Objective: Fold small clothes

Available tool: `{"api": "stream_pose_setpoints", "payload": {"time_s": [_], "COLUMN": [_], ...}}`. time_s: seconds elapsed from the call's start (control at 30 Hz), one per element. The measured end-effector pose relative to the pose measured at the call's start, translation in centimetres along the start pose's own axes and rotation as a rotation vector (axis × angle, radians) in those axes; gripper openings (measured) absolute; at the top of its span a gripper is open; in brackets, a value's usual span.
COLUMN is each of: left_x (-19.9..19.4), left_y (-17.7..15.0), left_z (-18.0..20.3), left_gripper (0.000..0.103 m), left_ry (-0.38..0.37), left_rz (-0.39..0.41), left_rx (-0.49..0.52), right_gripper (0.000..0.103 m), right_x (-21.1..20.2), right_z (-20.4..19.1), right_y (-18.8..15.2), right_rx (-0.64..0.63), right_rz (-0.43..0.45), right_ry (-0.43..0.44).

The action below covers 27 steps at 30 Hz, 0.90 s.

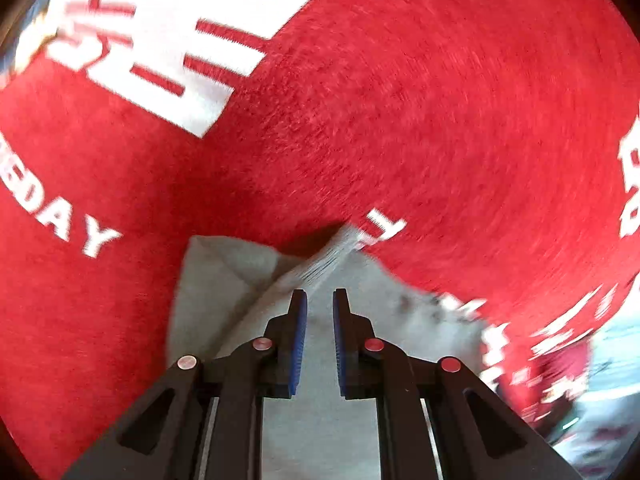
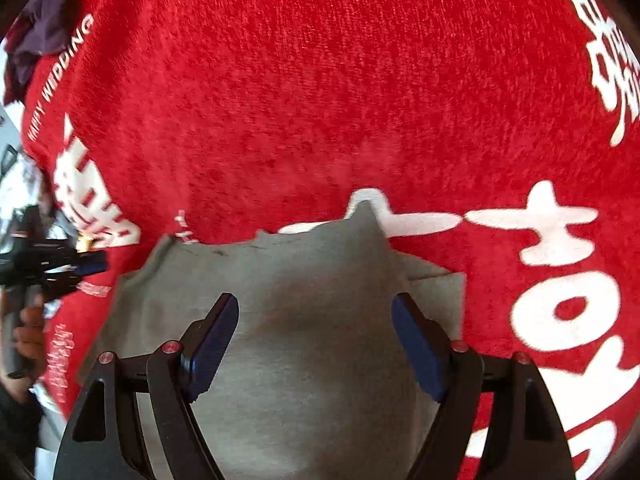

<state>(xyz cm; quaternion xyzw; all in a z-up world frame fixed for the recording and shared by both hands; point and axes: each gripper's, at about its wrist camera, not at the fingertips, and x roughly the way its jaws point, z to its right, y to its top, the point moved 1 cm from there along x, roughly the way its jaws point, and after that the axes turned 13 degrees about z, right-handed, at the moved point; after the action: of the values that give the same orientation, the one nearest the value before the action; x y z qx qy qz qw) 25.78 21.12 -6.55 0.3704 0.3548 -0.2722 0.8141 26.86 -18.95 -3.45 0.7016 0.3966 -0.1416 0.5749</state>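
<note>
Right gripper (image 2: 315,308): jaws wide apart, nothing between the pads, hovering over the grey garment (image 2: 304,360), which lies flat just below and ahead of it. Left gripper (image 1: 320,300): jaws nearly together; can't tell if any cloth is pinched. A ribbed grey hem (image 1: 332,254) sits just ahead of its tips. Red cloth with white lettering (image 2: 360,80) covers the surface all around. Purple clothes (image 2: 40,36) lie far ahead-left of the right gripper.
</note>
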Motion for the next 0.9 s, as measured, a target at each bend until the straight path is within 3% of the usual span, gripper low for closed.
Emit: {"api": "stream_pose_setpoints", "payload": {"time_s": [0.1, 0.23, 0.27, 0.37, 0.47, 0.6, 0.7, 0.9], "left_x": [0.3, 2.0, 2.8, 3.6, 0.7, -3.7, -4.5, -5.5], "left_y": [-2.4, -4.7, -5.1, -6.3, -7.5, -8.9, -9.6, -11.4], "left_z": [2.8, 5.4, 5.1, 2.3, 0.3, -1.8, -3.0, -4.7], "left_gripper": [0.012, 0.012, 0.012, 0.012, 0.012, 0.012, 0.012, 0.012], "left_ry": [0.009, -0.014, 0.037, 0.162, 0.107, 0.046, 0.032, 0.024], "left_rz": [-0.011, -0.037, -0.046, -0.085, -0.059, -0.022, -0.048, -0.065], "left_rx": [0.177, 0.294, 0.315, 0.309, 0.288, 0.273, 0.258, 0.232], "right_gripper": [0.082, 0.082, 0.082, 0.081, 0.082, 0.082, 0.082, 0.082], "right_x": [0.8, 2.1, 2.4, 2.4, -0.3, -5.8, -8.6, -11.2], "right_z": [-0.8, -2.2, -2.3, -1.6, -0.6, 2.7, 4.8, 5.5], "right_y": [-0.3, -1.1, -1.7, -3.0, -3.4, -4.2, -5.9, -9.2], "right_rx": [-0.04, -0.089, -0.111, -0.144, -0.118, 0.008, 0.057, 0.097], "right_rz": [-0.021, -0.075, -0.101, -0.163, -0.112, -0.03, -0.038, -0.062], "right_ry": [-0.002, 0.01, 0.007, -0.034, -0.018, 0.005, 0.031, 0.09]}}
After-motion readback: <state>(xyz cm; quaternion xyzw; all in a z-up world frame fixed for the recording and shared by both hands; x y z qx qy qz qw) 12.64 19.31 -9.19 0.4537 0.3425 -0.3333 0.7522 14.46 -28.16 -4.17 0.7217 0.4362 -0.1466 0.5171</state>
